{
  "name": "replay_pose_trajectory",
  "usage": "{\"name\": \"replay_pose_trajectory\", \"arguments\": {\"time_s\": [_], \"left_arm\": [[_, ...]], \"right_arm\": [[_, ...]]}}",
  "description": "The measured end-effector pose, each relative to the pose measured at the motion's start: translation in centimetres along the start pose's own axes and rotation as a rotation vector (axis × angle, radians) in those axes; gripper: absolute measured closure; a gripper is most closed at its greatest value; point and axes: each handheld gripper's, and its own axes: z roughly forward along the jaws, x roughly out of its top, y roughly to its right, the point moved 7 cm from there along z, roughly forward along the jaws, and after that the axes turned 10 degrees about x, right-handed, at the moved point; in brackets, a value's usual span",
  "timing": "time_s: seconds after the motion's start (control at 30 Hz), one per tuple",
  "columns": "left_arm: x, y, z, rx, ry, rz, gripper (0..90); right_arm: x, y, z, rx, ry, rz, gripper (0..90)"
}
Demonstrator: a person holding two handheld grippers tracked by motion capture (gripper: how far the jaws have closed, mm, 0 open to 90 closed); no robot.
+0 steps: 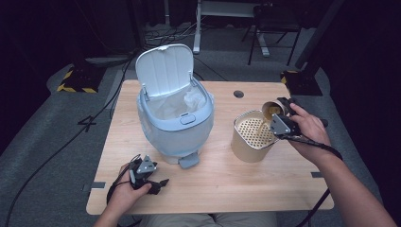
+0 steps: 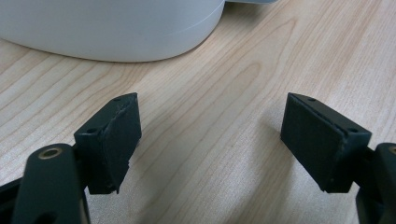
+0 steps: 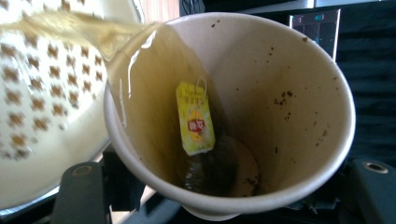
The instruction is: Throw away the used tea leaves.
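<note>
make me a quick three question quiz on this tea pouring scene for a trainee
1. True or false: the right tool holds a paper cup tilted over the strainer container.
2. What lies inside the cup? A) a spoon B) a tea bag C) a lemon slice
3. Fill in: the lid of the white bin stands ____.

Key
1. true; tea is running into the perforated insert.
2. B; its yellow tag shows in the right gripper view.
3. open.
</note>
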Motion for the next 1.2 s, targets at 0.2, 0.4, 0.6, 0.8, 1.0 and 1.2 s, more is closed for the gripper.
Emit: {"name": "replay_pose_trajectory", "arguments": {"time_s": [0.2, 0.4, 0.6, 0.8, 1.0, 1.2], "left_arm": [[0.0, 0.0, 0.0, 0.0, 0.0, 0.001, 20.9], [0.0, 0.0, 0.0, 0.0, 0.0, 0.001, 20.9], [0.0, 0.0, 0.0, 0.001, 0.0, 0.001, 20.9], [0.0, 0.0, 0.0, 0.001, 0.0, 0.001, 21.0], [0.0, 0.0, 0.0, 0.001, 0.0, 0.001, 20.9], [0.0, 0.0, 0.0, 0.001, 0.0, 0.001, 20.9]], "right_arm": [[-0.4, -0.4, 0.5, -0.09, -0.135, -0.182, 31.1], [-0.3, -0.2, 0.3, -0.166, -0.225, -0.362, 31.0], [0.0, -0.3, 0.1, -0.23, -0.312, -0.548, 30.7], [0.5, 0.0, -0.6, -0.318, -0.374, -0.654, 30.8], [1.1, 0.2, -1.0, -0.364, -0.397, -0.733, 30.8], [1.6, 0.2, -1.1, -0.394, -0.409, -0.789, 30.7]]}}
